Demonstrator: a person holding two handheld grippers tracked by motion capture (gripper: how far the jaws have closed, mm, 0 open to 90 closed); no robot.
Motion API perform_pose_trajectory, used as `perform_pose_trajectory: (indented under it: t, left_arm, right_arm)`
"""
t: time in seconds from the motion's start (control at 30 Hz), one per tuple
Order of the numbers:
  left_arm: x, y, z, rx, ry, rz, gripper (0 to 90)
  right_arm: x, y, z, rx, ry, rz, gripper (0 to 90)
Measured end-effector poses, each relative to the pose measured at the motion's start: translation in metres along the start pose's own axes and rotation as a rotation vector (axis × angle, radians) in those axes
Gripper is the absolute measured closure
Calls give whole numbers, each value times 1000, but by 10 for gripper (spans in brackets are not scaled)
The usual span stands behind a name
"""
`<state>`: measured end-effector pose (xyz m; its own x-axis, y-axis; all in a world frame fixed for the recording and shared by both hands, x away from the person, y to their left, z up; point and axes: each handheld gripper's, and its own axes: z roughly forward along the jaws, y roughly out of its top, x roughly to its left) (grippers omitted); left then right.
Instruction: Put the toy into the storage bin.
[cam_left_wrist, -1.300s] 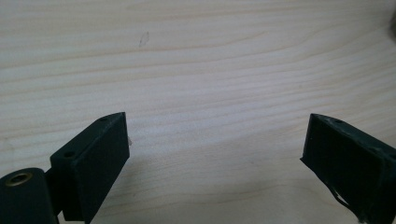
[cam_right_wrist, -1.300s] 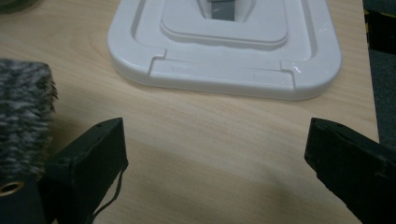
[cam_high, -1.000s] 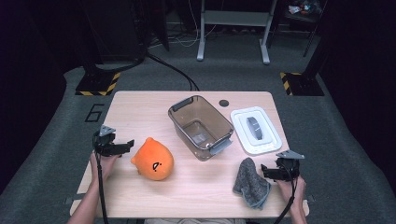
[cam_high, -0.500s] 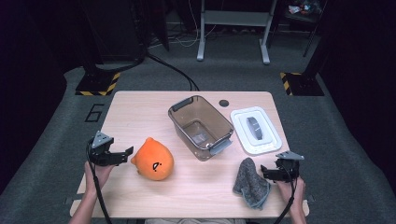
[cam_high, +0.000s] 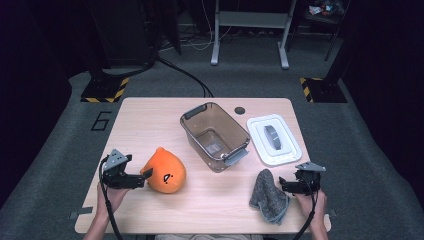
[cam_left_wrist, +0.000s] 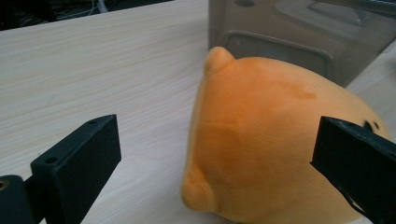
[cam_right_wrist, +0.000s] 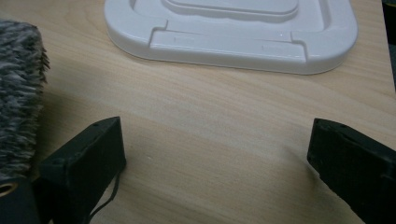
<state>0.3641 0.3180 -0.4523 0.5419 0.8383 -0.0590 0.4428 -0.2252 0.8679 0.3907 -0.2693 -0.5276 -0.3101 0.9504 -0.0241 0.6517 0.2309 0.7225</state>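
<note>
An orange plush toy (cam_high: 166, 173) lies on its side on the left half of the wooden table (cam_high: 150, 125). My left gripper (cam_high: 142, 176) is level with it at its left and points at it. In the left gripper view the plush (cam_left_wrist: 271, 140) sits just ahead of and partly between the wide jaws, and the pads do not press on it. Those jaws have just been opening, so the left gripper (cam_left_wrist: 215, 170) is open. A grey fuzzy cloth (cam_high: 270, 196) lies at the near right. My right gripper (cam_high: 285, 186) stands open beside it over bare wood (cam_right_wrist: 210, 140).
A clear brown plastic bin (cam_high: 215, 135) stands empty mid-table, with its white lid (cam_high: 274, 139) flat to its right; the lid's edge (cam_right_wrist: 229, 44) is ahead of the right jaws. A small black disc (cam_high: 240, 110) sits near the far edge. Dark floor surrounds the table.
My left gripper has come toward the near edge of the table and now points at the plush's side. The right gripper, plush, cloth, bin and lid have stayed put.
</note>
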Motion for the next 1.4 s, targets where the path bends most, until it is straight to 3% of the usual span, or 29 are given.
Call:
perform_pose_trajectory:
  t: [0.37, 0.5, 0.8, 0.93, 1.1, 1.27, 1.4]
  left_arm:
    - [-24, 0, 4, 17, -66, 44, 2]
    - [-30, 0, 12, 35, -62, 64, 22]
    - [-34, -9, 29, 84, -60, 101, 190]
    - [-34, -9, 31, 109, -49, 101, 334]
    - [-32, -9, 33, 103, -31, 87, 545]
    - [-35, -9, 32, 97, -7, 114, 644]
    - [-36, -9, 29, 77, -11, 127, 675]
  right_arm:
    - [-1, 1, 1, 5, 3, 12, 17]
    - [-1, 1, 1, 7, 6, 12, 17]
    - [-1, 0, 1, 4, 4, 12, 17]
    - [-1, 0, 1, 7, 3, 14, 15]
    - [-1, 0, 1, 2, 5, 13, 15]
    - [-1, 0, 1, 4, 7, 12, 15]
    - [-1, 0, 1, 3, 7, 8, 15]
